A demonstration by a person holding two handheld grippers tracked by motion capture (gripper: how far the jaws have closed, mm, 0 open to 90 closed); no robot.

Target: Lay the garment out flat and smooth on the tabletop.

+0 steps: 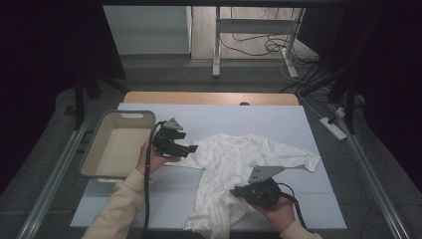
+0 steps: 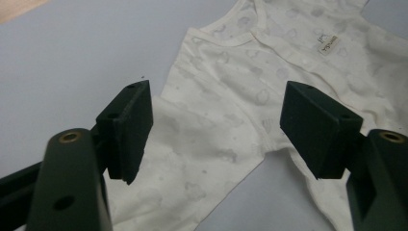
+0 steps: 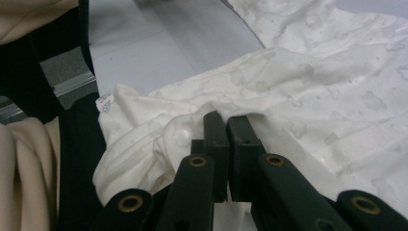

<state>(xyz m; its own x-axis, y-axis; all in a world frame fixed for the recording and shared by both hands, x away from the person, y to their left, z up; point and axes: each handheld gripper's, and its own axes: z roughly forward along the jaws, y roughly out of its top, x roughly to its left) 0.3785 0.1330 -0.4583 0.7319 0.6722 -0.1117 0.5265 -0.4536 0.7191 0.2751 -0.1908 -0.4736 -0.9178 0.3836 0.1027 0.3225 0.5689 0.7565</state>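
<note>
White cotton with a faint grey print, the baby romper point(image 1: 234, 169) lies spread on the pale blue sheet point(image 1: 278, 127) that covers the counter point(image 1: 209, 98). Its neckline points toward the far edge of the sheet, one sleeve reaches out to the right, and its lower end is bunched into folds that hang over the near edge. In the left gripper view a small label point(image 2: 329, 44) sits by the neck, beside the buttoned front.

At the romper's lower right, the right claw point(image 1: 238, 189) is clamped on a fold of the cloth: in the right gripper view its two black jaws stand almost together with the crumpled fabric point(image 3: 183, 134) pinched between their tips. A hand point(image 1: 276, 211) in a cream sleeve holds that gripper from the near side of the romper.

At the romper's left sleeve, the left claw point(image 1: 191, 148) hangs just above the cloth with its jaws spread wide; the left gripper view shows the sleeve and chest of the romper point(image 2: 226, 110) lying between them, untouched by either pad.

Left of the romper, past the left claw, a grey plastic bin point(image 1: 94, 149) stands on the sheet's left edge.
</note>
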